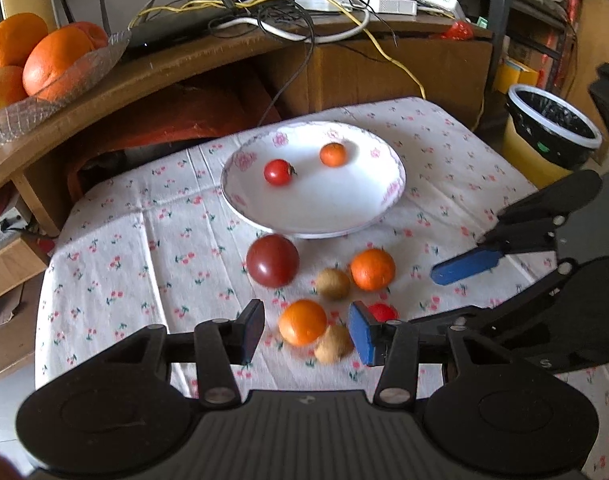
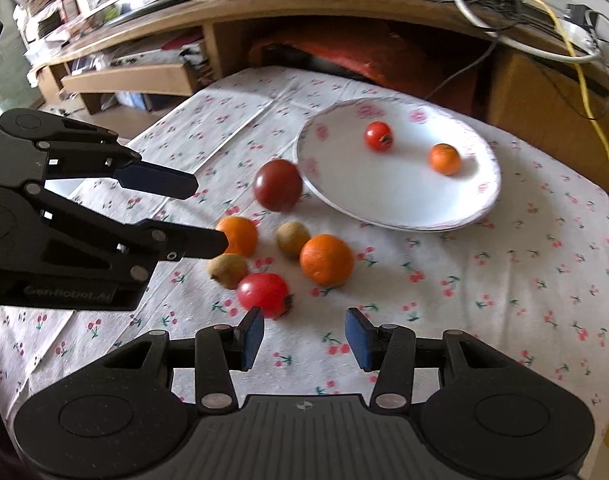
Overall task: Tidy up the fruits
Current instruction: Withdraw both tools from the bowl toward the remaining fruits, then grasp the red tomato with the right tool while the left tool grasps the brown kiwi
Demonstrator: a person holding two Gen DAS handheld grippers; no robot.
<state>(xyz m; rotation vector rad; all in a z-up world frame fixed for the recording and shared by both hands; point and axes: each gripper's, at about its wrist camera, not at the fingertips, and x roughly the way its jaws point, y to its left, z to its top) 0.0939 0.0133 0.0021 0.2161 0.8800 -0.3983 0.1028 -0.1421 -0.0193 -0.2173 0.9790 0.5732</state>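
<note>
My left tongs and right tongs both hang spread apart and empty over the cherry-print tabletop. The white floral-rimmed plate near the far edge holds a small red tomato and a small orange; five more loose fruits cluster at the middle, the dark red tomato touching the plate's rim.

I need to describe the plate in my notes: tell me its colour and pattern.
The plate is white with pink floral motifs around its rim, clearest in the left wrist view.
</note>
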